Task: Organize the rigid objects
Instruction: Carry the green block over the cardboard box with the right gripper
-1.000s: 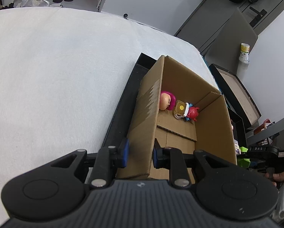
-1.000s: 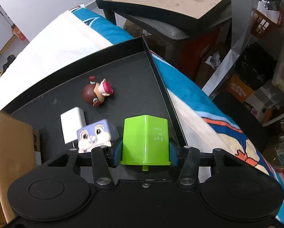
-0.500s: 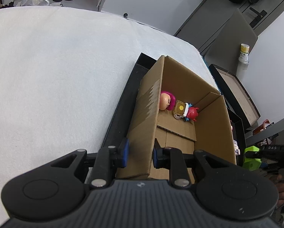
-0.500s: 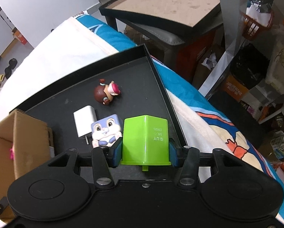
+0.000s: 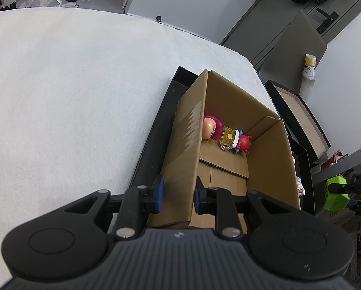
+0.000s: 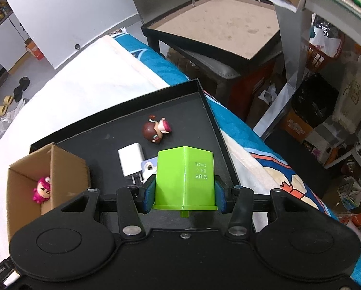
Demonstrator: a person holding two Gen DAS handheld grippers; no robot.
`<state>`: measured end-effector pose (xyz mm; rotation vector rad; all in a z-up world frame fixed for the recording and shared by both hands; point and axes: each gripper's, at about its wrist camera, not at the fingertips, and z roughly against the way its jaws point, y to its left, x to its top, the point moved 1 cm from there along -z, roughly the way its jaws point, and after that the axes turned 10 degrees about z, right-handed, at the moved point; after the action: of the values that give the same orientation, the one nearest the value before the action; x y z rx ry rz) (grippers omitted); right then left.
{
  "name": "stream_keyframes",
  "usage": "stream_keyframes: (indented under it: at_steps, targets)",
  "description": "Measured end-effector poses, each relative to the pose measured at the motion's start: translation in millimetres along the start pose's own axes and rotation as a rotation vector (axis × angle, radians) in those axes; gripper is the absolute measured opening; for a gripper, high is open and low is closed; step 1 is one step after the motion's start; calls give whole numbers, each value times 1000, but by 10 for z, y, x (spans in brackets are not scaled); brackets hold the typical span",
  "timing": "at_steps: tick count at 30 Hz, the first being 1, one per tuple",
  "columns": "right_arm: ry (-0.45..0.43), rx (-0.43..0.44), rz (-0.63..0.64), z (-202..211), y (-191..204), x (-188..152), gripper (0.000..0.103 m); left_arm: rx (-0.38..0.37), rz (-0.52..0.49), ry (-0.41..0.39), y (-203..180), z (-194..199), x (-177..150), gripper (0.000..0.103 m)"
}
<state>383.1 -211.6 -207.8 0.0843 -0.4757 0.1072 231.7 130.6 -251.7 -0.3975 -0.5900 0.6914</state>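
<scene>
Your right gripper (image 6: 184,194) has its fingers clamped on the green cup (image 6: 185,178), held above the black tray (image 6: 211,111), beside the cardboard box (image 5: 231,145). Your left gripper (image 5: 178,191) pinches the box wall. Swing carelessly and the cup may clip the box rim or slip free.

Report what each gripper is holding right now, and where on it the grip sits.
The right gripper clamps the green block by its two opposite side faces, near the base. The left gripper pinches the cardboard box by its left wall, near the front corner.
</scene>
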Motion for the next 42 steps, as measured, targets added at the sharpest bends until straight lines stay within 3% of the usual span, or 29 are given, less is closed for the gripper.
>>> stream_keyframes:
  at_steps: [26,42]
  targets:
    - [-47,119,103,459,672,67,47,16,-6,-3,-44,24,-9,23]
    - [-40,134,205,311,1263,181,47,-9,13,4,37,37,29,23]
